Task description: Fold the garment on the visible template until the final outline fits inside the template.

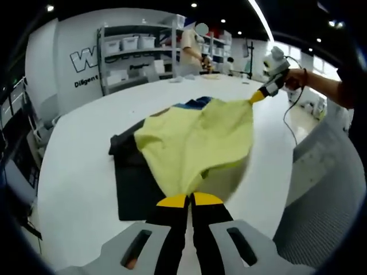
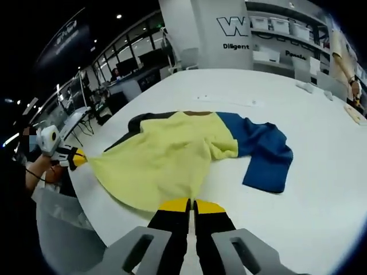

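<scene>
Both views are bright and evenly lit from ceiling spotlights point(image 1: 194, 4) and a long ceiling strip light point(image 1: 261, 20). The white table point(image 1: 80, 149) is nearly washed out, with only soft shadows under the garment point(image 2: 166, 160). Fisheye curvature bends the table edge and shelving point(image 1: 135, 54). Edges darken; distant background is slightly soft.

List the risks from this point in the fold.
1. Both claws, left claw and right claw, pinch the hem of the yellow garment and hold it lifted; thin cloth may slip from either one mid-fold.
2. The blue sleeve lies spread away from the body, so the outline may overrun the dark template.
3. Dragging the garment could shift the template on the white table.
</scene>
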Motion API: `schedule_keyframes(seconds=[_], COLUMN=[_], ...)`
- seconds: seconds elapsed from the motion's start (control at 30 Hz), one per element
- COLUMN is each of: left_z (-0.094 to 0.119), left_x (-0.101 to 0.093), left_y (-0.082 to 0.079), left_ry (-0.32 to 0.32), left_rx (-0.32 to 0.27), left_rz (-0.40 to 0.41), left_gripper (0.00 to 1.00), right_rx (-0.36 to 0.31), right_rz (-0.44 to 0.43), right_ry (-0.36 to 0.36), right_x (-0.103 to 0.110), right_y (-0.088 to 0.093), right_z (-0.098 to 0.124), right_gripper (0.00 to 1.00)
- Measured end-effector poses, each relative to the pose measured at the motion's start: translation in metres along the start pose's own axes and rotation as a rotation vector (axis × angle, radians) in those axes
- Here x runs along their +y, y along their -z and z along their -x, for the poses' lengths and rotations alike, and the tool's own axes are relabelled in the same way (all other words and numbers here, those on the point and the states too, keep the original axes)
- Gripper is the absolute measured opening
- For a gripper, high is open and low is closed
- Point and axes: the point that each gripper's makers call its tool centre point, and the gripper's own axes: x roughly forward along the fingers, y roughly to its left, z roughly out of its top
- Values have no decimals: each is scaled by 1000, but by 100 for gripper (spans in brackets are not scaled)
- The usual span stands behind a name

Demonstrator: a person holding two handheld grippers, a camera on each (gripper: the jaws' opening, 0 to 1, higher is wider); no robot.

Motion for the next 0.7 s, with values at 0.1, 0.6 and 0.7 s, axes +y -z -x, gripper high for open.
schedule_keyframes(seconds=[0.1, 0.6, 0.7], left_z=[2, 6, 6], left_x=[-7, -27, -29], left_y=[-3, 15, 18], left_ry=[23, 71, 78], left_rx=[-11, 57, 62], left_rz=[-18, -84, -78], left_gripper=[2, 3, 3], right_rx=[6, 88, 111], right_rz=[15, 1, 2], right_ry=[17, 61, 82], right_x=[3, 16, 14], right_y=[7, 55, 66], right_z=[6, 18, 20], right_gripper=[0, 0, 0])
